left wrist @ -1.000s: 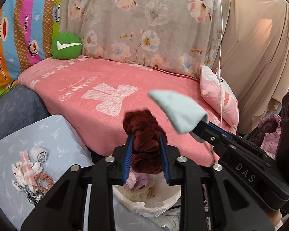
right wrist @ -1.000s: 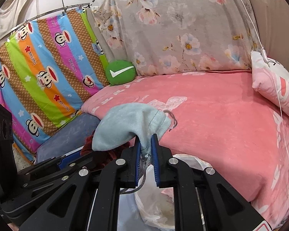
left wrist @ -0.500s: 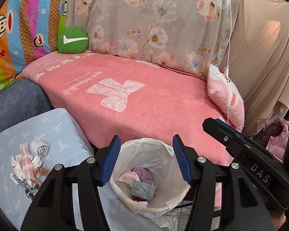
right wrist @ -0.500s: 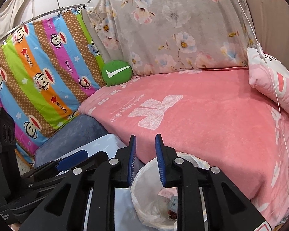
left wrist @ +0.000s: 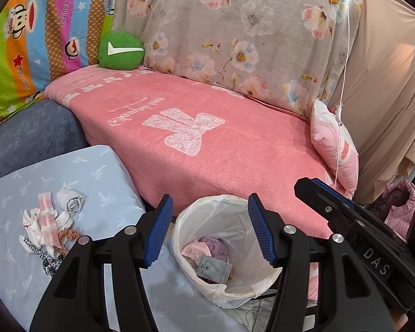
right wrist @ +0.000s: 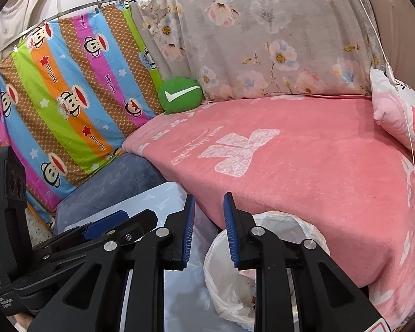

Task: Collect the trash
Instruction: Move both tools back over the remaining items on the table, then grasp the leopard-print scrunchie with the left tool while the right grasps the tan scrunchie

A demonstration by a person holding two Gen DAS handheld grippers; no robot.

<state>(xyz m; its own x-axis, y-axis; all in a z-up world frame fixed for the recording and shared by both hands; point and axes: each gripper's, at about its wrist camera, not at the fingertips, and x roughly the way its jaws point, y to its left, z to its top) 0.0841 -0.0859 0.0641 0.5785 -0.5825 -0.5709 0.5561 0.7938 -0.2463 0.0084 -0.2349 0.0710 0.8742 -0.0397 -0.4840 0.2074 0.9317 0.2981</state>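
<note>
A white-lined trash bin stands by the pink bed; it also shows in the right wrist view. Inside lie a grey pouch and pink and purple cloth. My left gripper is open and empty above the bin. My right gripper is open and empty just left of the bin, and its body shows in the left wrist view. A small pile of cloth scraps and hair ties lies on the light blue surface at the left.
The pink blanket covers the bed behind the bin. A green round cushion and a pink pillow sit on it. A white cord hangs at the right. A pink jacket lies at the far right.
A second ago my left gripper held a dark red scrunchie and my right a light blue pouch. Both jaws opened and the items dropped into the bin.
</note>
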